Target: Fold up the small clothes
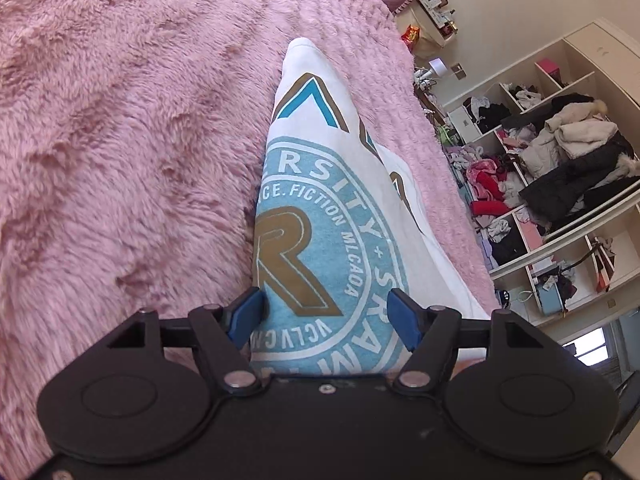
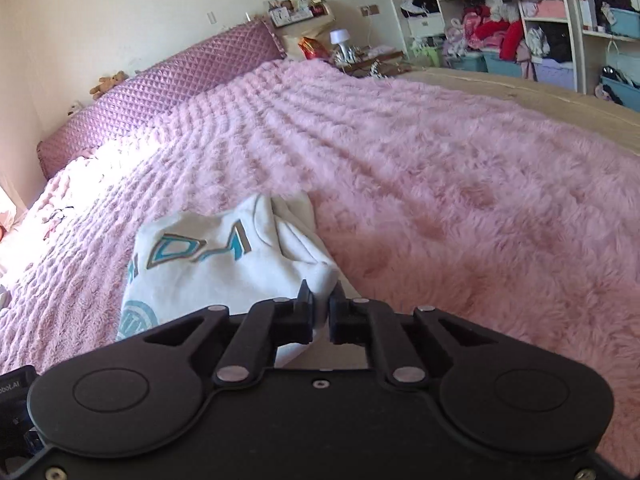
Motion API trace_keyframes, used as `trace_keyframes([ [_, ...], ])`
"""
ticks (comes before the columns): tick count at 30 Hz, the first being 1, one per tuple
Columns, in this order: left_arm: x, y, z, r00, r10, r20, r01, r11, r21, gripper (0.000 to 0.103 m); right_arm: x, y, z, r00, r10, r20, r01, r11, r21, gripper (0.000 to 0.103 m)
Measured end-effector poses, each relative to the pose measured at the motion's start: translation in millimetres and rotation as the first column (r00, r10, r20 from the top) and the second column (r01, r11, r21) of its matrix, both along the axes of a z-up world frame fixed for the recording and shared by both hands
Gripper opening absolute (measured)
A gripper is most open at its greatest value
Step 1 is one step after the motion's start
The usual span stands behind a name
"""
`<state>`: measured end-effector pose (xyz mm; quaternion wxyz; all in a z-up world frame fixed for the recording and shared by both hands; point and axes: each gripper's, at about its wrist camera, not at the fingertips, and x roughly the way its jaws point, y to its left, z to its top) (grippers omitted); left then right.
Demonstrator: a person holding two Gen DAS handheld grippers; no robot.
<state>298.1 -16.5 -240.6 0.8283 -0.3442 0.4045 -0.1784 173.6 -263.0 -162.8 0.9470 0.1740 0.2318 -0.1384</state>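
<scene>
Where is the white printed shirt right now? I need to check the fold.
The white printed shirt lies on the pink fluffy blanket, between the open left tool and pinched at one edge by the right tool.

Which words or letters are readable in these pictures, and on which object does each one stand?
"RSITY" (start hidden): round blue print on the white shirt.
"CE. FICTION MLCAOA": inner ring of that print.
"R": big brown letter in its middle.
"SRAM", "VCLVCM": cut off by the left gripper.
"bot.AI": black part at the right wrist view's edge.
Shelf items: unreadable.
</scene>
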Motion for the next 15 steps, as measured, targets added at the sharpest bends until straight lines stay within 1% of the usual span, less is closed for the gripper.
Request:
trace_keyframes([
  [1, 1, -3, -4, 1.000, -0.007, -0.004, 0.007, 1.000, 0.023, 0.068, 3, -6, -11, 0.999, -0.015, -0.032, 0.015, 1.000, 0.021, 0.002],
  [2, 3, -4, -9, 1.000, -0.013, -0.025, 0.014, 0.999, 0.044, 0.068, 6, -12, -27, 0.996, -0.024, -0.081, 0.027, 0.999, 0.039, 0.002],
  [3, 6, -5, -15, 0.998, -0.023, -0.053, 0.026, 0.998, 0.052, 0.068, 8, -15, -40, 0.995, -0.022, -0.101, 0.028, 0.998, 0.053, 0.003],
  [5, 8, -4, -20, 0.998, -0.031, -0.045, 0.033, 0.999, 0.038, 0.068, 3, -14, -49, 0.997, -0.011, -0.075, 0.015, 0.999, 0.047, 0.004],
  [7, 9, 2, -17, 0.998, -0.037, -0.049, 0.038, 0.999, 0.014, 0.068, -1, -17, -45, 0.998, 0.021, -0.058, -0.018, 0.999, 0.051, 0.016],
  [8, 11, 6, -15, 0.998, -0.034, -0.049, 0.034, 0.999, 0.008, 0.068, -3, -19, -42, 0.998, 0.032, -0.053, -0.029, 0.998, 0.056, 0.020],
  [9, 13, 10, -12, 0.999, -0.027, -0.042, 0.028, 1.000, 0.007, 0.068, -5, -23, -35, 0.998, 0.045, -0.033, -0.043, 0.997, 0.067, 0.028],
  [10, 16, 14, -5, 1.000, -0.015, -0.019, 0.015, 1.000, 0.009, 0.068, -5, -26, -27, 0.999, 0.052, -0.005, -0.051, 0.996, 0.070, 0.039],
  [12, 30, 22, 0, 1.000, 0.007, 0.003, -0.007, 1.000, 0.013, 0.068, 8, -30, -10, 0.994, 0.102, 0.042, -0.104, 0.994, 0.042, 0.053],
  [15, 63, 29, -2, 0.999, 0.045, -0.003, -0.045, 0.999, 0.016, 0.068, 51, -38, 6, 0.973, 0.215, 0.086, -0.218, 0.975, 0.035, 0.053],
])
